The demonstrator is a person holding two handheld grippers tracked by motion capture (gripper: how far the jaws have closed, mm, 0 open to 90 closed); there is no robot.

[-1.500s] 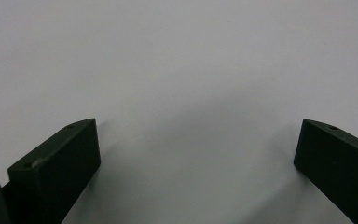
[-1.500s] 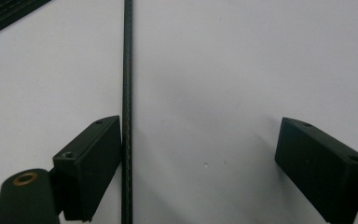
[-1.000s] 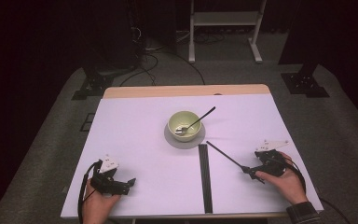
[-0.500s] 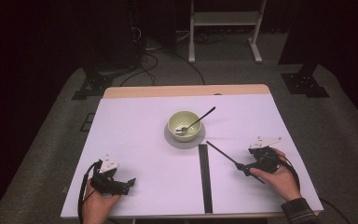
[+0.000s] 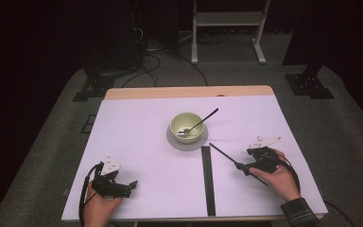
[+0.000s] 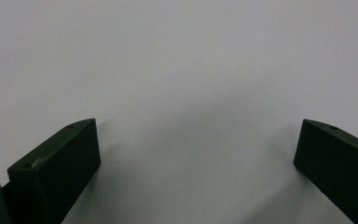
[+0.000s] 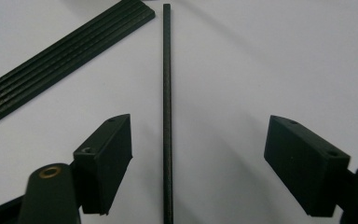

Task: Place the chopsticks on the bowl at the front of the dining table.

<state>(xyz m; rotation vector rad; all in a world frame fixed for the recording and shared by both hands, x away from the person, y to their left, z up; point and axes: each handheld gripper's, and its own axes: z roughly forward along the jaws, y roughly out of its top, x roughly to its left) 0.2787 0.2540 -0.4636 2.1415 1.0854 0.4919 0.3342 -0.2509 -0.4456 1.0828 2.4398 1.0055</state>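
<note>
floor: grey carpet | backdrop: dark | white shelf frame | cables on floor

**Item count on the table**

I count two grippers: the left gripper near the left front edge, and the right gripper near the right front. Two hands hold them, one each.

One thin black rod lies at the right gripper; in the right gripper view it runs between the jaws.

One ribbed black strip lies flat, running from near edge toward the centre.

One pale green bowl sits past the strip's far end, on one grey round mat.

One spoon rests in the bowl.

One table, white-topped.
</note>
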